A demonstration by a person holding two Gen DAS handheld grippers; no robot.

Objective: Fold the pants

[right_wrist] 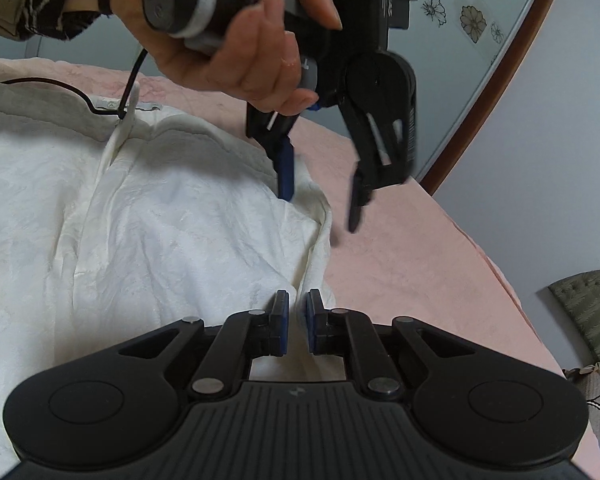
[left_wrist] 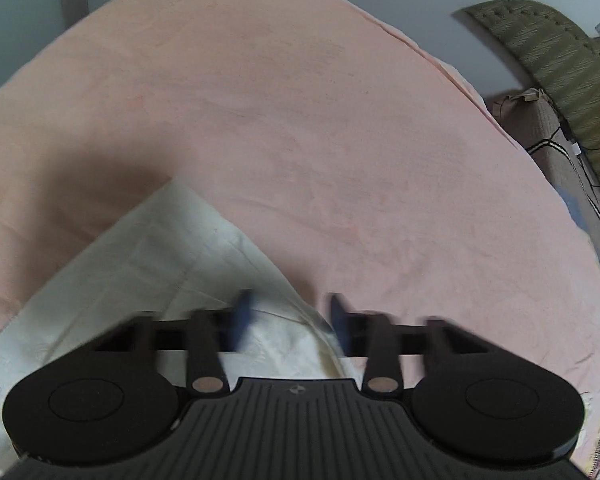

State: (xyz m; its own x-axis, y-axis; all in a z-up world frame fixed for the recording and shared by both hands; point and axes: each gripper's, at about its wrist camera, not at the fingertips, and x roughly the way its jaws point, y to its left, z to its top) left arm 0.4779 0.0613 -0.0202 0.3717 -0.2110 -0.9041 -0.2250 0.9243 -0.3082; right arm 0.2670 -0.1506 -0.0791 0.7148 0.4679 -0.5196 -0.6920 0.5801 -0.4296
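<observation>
Folding is only starting: white pants (right_wrist: pixel 140 216) lie spread on the pink bed (right_wrist: pixel 420 248), right gripper (right_wrist: pixel 296 322) pinching their edge, left gripper (right_wrist: pixel 320 196) with jaws apart over the same edge.

The pants (right_wrist: pixel 140 220) lie spread on the bed (right_wrist: pixel 420 248), filling the left and middle of the right wrist view, with bare bed to their right. A cable (right_wrist: pixel 60 86) runs across the far edge of the pants at upper left. The right hand-held gripper (right_wrist: pixel 296 322) sits at the near right edge of the pants, with a fold of the cloth between its fingers. Beyond it, the left hand-held gripper (right_wrist: pixel 320 200), held in a hand (right_wrist: pixel 236 40), hangs over the far right corner of the pants, one finger above the cloth, the other above the bed. A cushion (left_wrist: pixel 560 68) lies off the bed's right side.
</observation>
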